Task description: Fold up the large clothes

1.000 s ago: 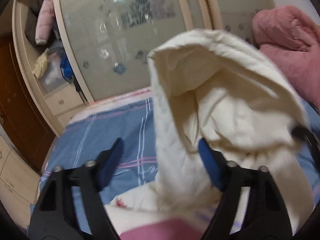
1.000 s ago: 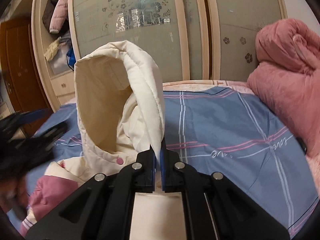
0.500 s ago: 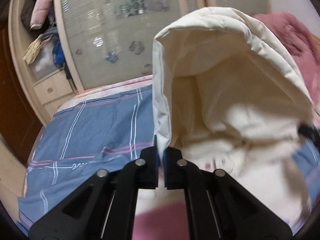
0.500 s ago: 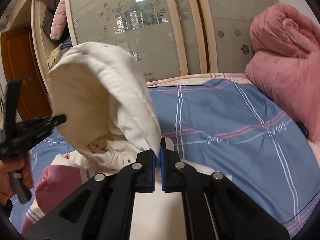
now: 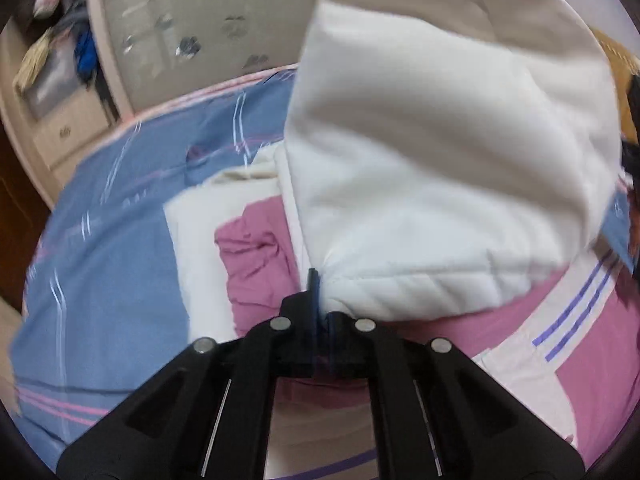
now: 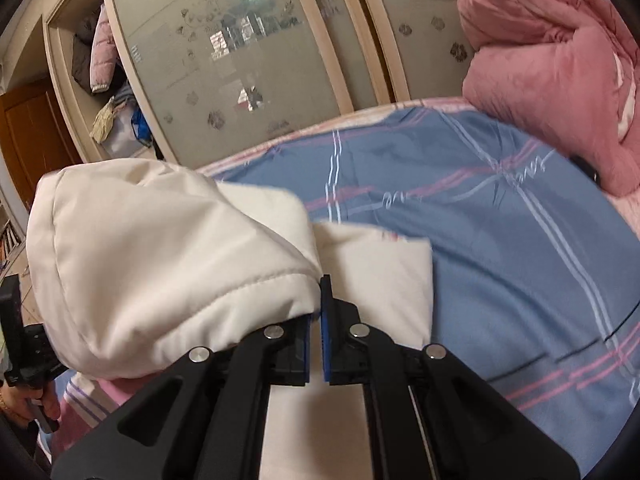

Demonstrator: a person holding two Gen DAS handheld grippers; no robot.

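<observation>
Sheet [image 6: 500, 240] script, approx. "love"

Each gripper, left [image 5: 322, 300] and right [image 6: 316, 316], is a black plastic frame with angular cut-outs, four silver screws and blue pads. The person's hand [image 6: 24, 404] seems to wear a thin gold bracelet.

Left tongs [image 5: 322, 296] are clamped on the hood's [image 5: 440, 140] edge, angled downward. Right tongs [image 6: 316, 308] are opening slightly, the hood's rim at their tips.
</observation>
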